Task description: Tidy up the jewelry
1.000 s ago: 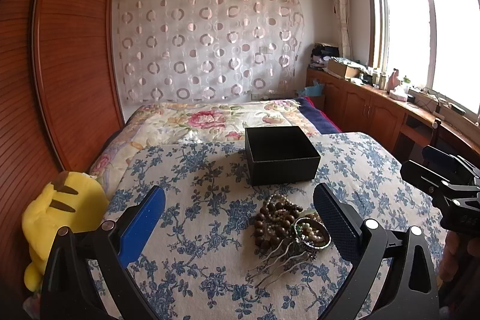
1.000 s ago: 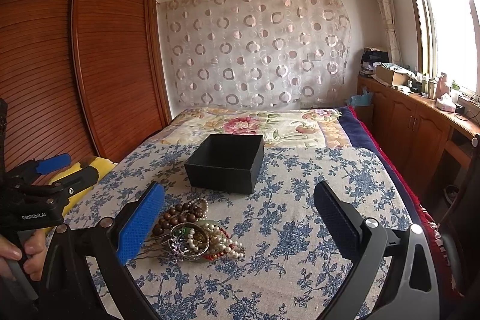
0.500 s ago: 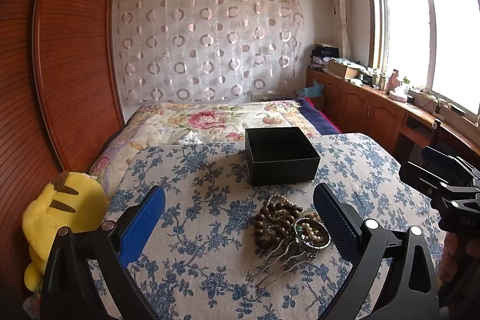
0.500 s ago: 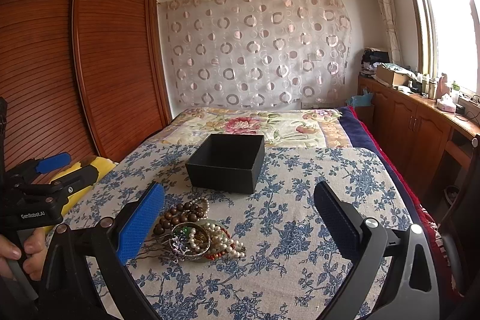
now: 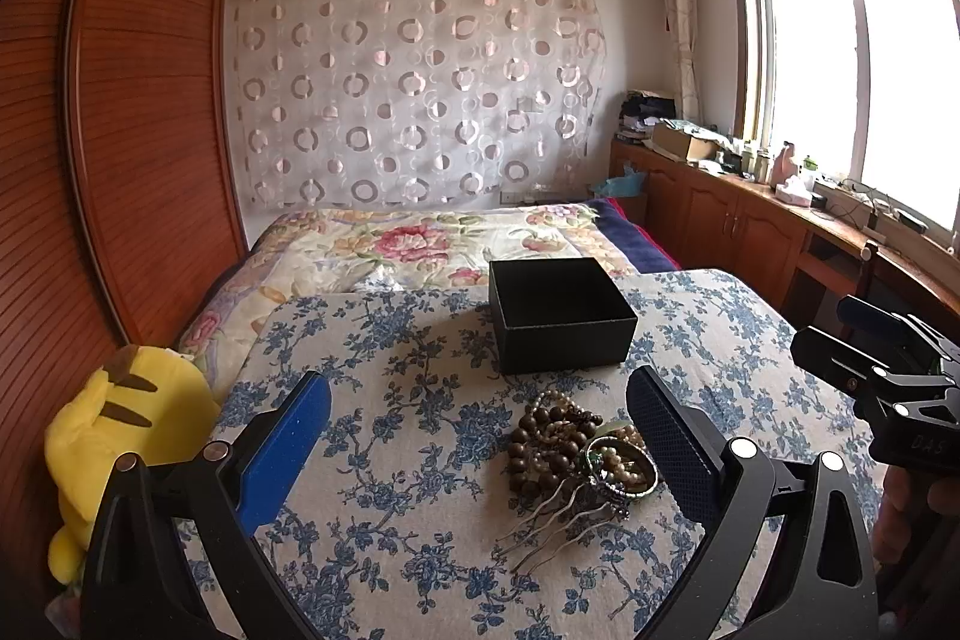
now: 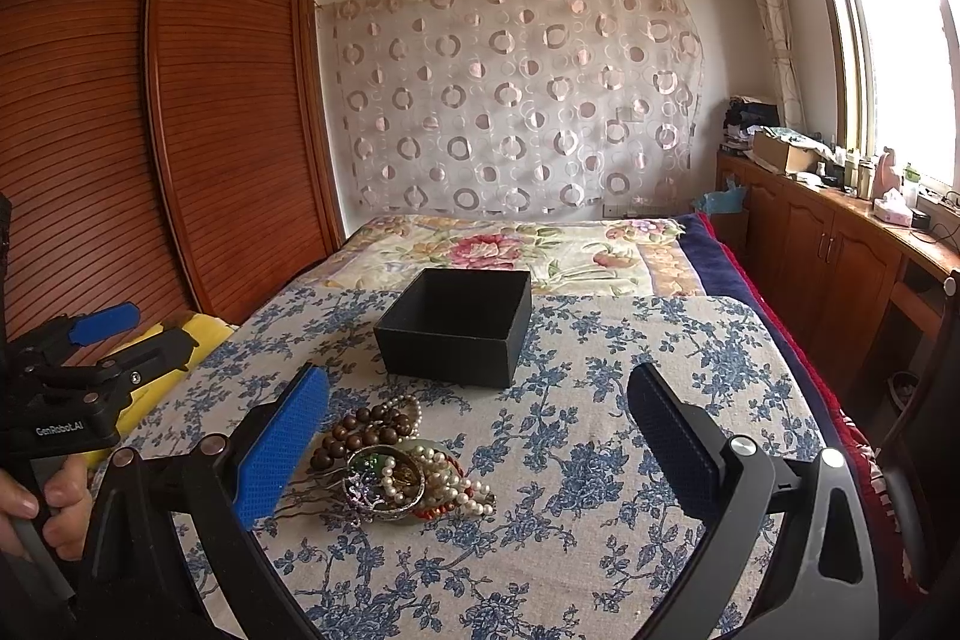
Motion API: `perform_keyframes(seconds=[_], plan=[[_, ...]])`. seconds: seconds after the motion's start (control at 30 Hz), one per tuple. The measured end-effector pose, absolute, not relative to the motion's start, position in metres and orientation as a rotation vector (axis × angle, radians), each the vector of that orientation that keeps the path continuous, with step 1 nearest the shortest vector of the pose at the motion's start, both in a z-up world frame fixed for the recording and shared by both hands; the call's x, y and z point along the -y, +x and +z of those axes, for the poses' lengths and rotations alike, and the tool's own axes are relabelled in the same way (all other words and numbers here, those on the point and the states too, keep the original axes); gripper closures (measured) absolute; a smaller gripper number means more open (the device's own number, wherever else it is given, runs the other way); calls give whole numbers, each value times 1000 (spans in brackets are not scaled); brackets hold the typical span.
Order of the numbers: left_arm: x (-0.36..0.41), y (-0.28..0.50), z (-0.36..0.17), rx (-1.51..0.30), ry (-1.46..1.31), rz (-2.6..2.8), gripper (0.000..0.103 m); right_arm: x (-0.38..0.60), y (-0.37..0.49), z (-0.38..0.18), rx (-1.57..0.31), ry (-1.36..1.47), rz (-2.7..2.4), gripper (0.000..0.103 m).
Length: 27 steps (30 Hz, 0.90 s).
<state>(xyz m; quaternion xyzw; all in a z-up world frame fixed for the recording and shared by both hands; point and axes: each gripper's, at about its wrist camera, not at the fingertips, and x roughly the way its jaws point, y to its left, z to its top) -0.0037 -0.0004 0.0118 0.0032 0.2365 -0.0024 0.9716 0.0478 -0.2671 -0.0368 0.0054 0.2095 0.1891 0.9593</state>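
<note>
A tangled jewelry pile [image 5: 576, 454] lies on the blue-flowered cloth [image 5: 390, 460]: brown wooden beads [image 5: 534, 445], pearl strands, a bangle [image 5: 621, 472] and a metal hair comb [image 5: 558, 511]. Behind it stands an open black box [image 5: 561, 316], which looks empty. My left gripper [image 5: 477, 436] is open above the cloth, the pile near its right finger. My right gripper [image 6: 477, 436] is open too, with the jewelry pile [image 6: 396, 466] by its left finger and the black box [image 6: 456, 325] beyond. Each gripper shows at the edge of the other's view.
A yellow plush toy [image 5: 114, 430] sits at the cloth's left edge beside a wooden wardrobe [image 5: 120, 130]. A floral quilt [image 5: 420, 244] lies beyond the box. Wooden cabinets [image 5: 750, 226] with clutter run under the window on the right.
Both grippers have crept slightly closer to the jewelry pile; both stay open and nothing has been picked up.
</note>
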Motion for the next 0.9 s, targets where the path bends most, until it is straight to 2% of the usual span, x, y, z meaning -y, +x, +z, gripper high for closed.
perform_keyframes(seconds=[0.33, 0.6, 0.9], plan=[[2, -2, 11, -489, 6, -7, 8, 263, 45, -34, -430, 6, 388, 3], [-5, 11, -15, -546, 13, -25, 8, 257, 53, -46, -461, -17, 451, 3], [-26, 27, -47, -636, 8, -21, 8, 231, 68, -80, -591, -79, 606, 35]])
